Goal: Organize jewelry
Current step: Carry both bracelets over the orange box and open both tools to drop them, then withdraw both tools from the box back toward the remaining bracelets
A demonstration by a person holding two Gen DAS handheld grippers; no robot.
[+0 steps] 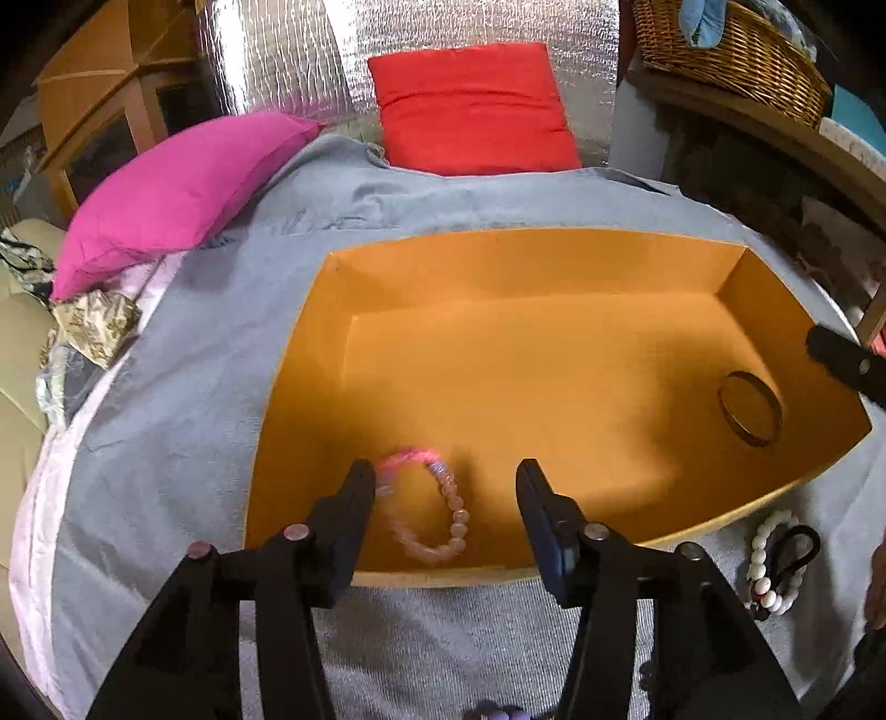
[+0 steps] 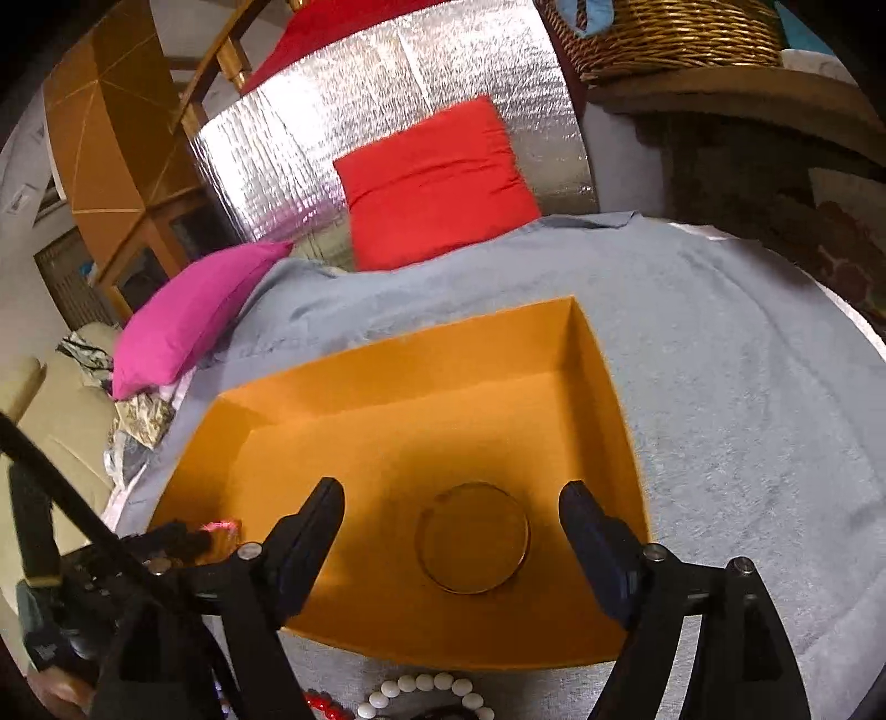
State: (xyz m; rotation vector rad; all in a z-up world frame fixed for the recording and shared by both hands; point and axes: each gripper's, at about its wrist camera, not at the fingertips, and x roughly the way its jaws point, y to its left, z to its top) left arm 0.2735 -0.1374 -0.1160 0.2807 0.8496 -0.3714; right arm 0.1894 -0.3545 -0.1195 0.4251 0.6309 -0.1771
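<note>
An open orange box point(image 1: 498, 260) sits on a grey cloth. A pink bead bracelet point(image 1: 437, 509), blurred by motion, is inside at the near left between the fingers of my open left gripper point(image 1: 446, 487), free of both. A brown bangle point(image 1: 750, 409) lies in the box's right part; in the right wrist view the bangle point(image 2: 472, 536) lies between the fingers of my open, empty right gripper point(image 2: 451, 507). A white bead bracelet point(image 1: 767, 559) with a black loop lies outside the box on the cloth; the white beads point(image 2: 426, 689) and red beads point(image 2: 324, 706) show below the box.
A pink pillow point(image 1: 177, 188) and a red pillow point(image 1: 470, 108) lie behind the box against a silver foil panel point(image 1: 288, 50). A wicker basket point(image 1: 731, 55) stands on a shelf at the back right. Crumpled fabric point(image 1: 94, 321) lies at the left.
</note>
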